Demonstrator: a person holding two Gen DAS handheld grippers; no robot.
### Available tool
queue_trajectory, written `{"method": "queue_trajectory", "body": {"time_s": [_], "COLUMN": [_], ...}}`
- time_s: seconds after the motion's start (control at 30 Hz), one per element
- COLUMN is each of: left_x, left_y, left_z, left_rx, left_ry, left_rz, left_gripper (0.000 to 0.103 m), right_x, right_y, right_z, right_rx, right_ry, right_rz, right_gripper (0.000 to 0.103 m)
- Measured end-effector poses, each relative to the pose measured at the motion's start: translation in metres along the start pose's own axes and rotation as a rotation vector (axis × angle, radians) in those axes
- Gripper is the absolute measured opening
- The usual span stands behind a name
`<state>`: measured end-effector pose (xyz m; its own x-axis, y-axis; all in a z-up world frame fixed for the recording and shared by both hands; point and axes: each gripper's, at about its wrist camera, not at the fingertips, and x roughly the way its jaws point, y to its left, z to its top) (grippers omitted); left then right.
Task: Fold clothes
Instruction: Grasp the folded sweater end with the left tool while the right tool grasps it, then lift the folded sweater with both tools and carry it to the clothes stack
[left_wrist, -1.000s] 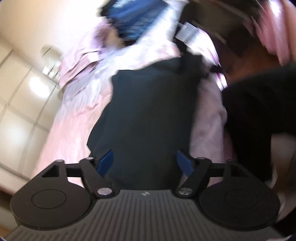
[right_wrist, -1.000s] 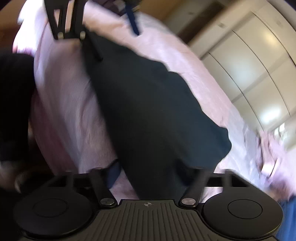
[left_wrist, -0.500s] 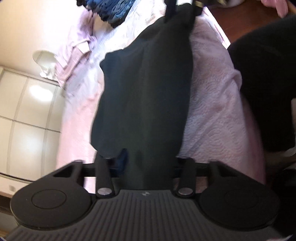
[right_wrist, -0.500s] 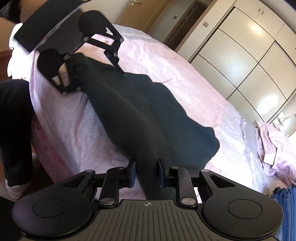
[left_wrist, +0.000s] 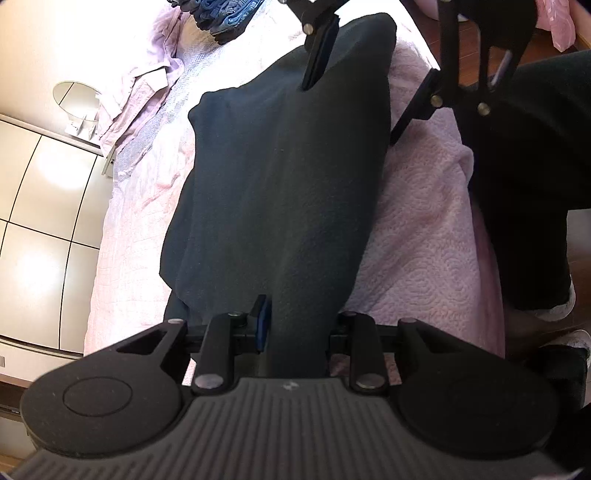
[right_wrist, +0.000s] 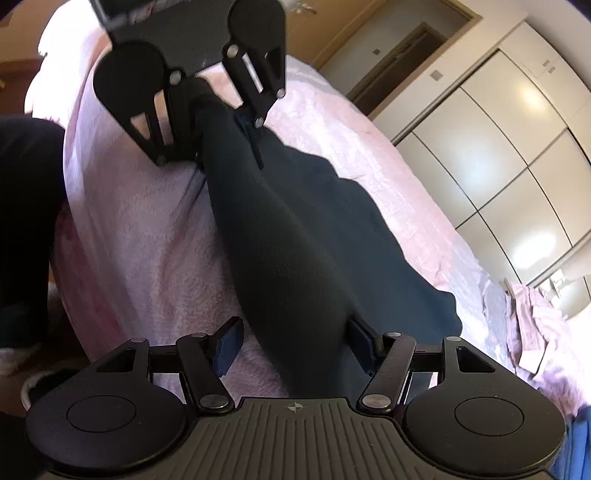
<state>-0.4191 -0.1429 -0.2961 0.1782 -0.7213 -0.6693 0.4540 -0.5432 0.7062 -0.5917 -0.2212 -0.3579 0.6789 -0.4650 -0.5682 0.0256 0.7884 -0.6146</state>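
The dark garment (left_wrist: 288, 177) lies lengthwise on the pink bedspread (left_wrist: 417, 229), running from the bottom centre of the left wrist view to its upper centre, and from the bottom centre to the upper left in the right wrist view. It looks folded into a long band, with a wider flap spreading toward the wardrobe side. My left gripper (left_wrist: 295, 325) sits at the near end of the garment; its jaws are narrow and closing, with bunched cloth between them, and the blue pad (left_wrist: 261, 321) on the left side presses against the fabric. My right gripper (right_wrist: 295, 341) is at the opposite end; its jaws are opening, the blue pads (right_wrist: 229, 343) stand clear of the cloth on both sides, and the garment passes between them untouched. A pale pink shirt (left_wrist: 136, 92) lies crumpled at the upper left of the left wrist view, with blue folded clothes (left_wrist: 218, 14) at the top edge. White wardrobe doors (right_wrist: 517, 177) fill the right of the right wrist view. My dark trouser leg (left_wrist: 528, 184) stands at the right edge of the left view.
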Motion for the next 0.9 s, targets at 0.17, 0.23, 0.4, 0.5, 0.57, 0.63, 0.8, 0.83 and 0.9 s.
{"method": "queue_trajectory", "body": {"time_s": [0.17,0.23,0.4,0.5,0.57,0.63,0.8,0.83,0.9], "left_x": [-0.001,-0.001,0.001,0.003,0.004,0.003,0.000,-0.001,-0.002], "left_y": [0.000,0.000,-0.003,-0.006,-0.006,-0.003,0.026,0.035,0.052], "left_z": [-0.004,-0.004,-0.004,-0.005,-0.005,-0.004,-0.002,-0.001,0.001], "left_rx": [-0.003,-0.002,0.003,0.009,0.015,0.019,0.017,0.019,0.023], "left_ry": [-0.007,-0.009,-0.011,-0.011,-0.012,-0.012,-0.043,-0.049,-0.060], "left_rz": [-0.005,-0.005,0.001,0.006,0.002,-0.007,-0.023,-0.033,-0.052], "left_gripper": [0.025,0.025,0.025,0.026,0.024,0.019,0.015,0.015,0.015], "right_x": [0.012,0.013,0.018,0.025,0.029,0.029,0.015,0.013,0.010], "right_y": [-0.008,-0.013,-0.009,-0.002,-0.002,-0.006,-0.033,-0.040,-0.053], "right_z": [-0.008,-0.013,-0.019,-0.019,-0.020,-0.019,-0.010,-0.008,-0.005], "right_rx": [-0.019,-0.014,-0.084,-0.137,-0.144,-0.131,-0.091,-0.087,-0.079], "right_ry": [0.076,0.097,0.114,0.119,0.126,0.127,0.082,0.076,0.067], "right_rz": [-0.042,-0.065,-0.089,-0.091,-0.091,-0.088,-0.077,-0.066,-0.040], "right_gripper": [0.063,0.062,0.053,0.043,0.037,0.023,0.017,0.017,0.016]}}
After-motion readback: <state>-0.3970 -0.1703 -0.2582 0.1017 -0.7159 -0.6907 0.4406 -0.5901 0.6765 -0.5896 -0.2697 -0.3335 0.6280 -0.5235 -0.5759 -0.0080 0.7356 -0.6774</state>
